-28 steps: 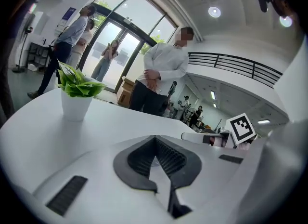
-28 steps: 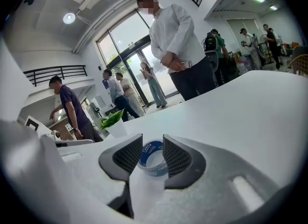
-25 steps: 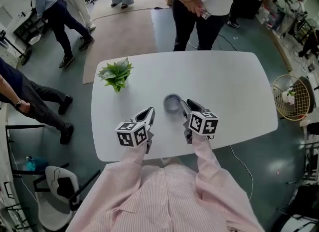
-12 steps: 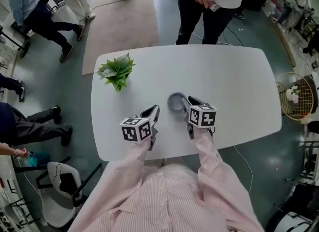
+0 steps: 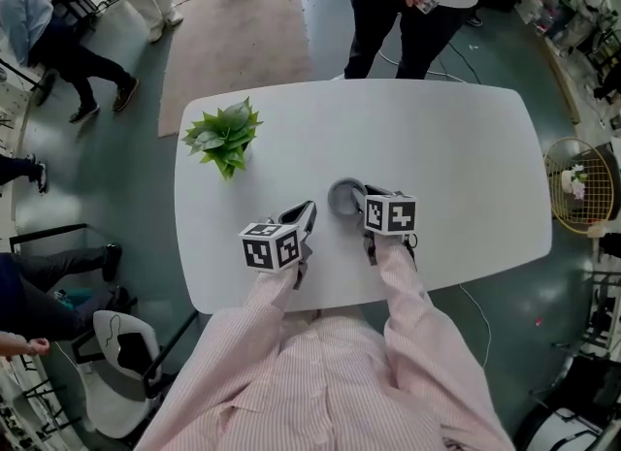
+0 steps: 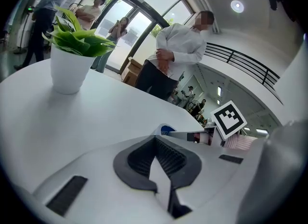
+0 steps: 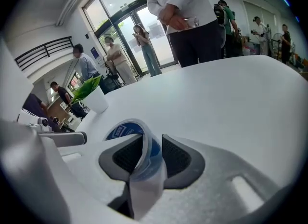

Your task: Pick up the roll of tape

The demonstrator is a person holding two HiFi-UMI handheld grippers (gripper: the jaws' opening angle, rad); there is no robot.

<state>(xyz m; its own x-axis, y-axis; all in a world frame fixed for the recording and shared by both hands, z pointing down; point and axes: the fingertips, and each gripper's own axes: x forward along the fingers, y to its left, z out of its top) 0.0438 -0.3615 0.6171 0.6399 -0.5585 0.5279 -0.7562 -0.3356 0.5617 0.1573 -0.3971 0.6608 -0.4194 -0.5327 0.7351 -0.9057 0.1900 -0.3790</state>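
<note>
Head view shows the roll of tape (image 5: 342, 197) near the middle of the white table (image 5: 456, 158), lying flat with its hole facing up. The right gripper (image 5: 362, 196) pinches the roll's wall, one jaw inside the ring and one outside; in the right gripper view the blue inner core sits between the pads. The left gripper (image 5: 307, 213), lower left of the roll, has its jaw tips pressed together on nothing. At the upper left, a white pot (image 6: 67, 71) holds a leafy green plant (image 5: 223, 134).
</note>
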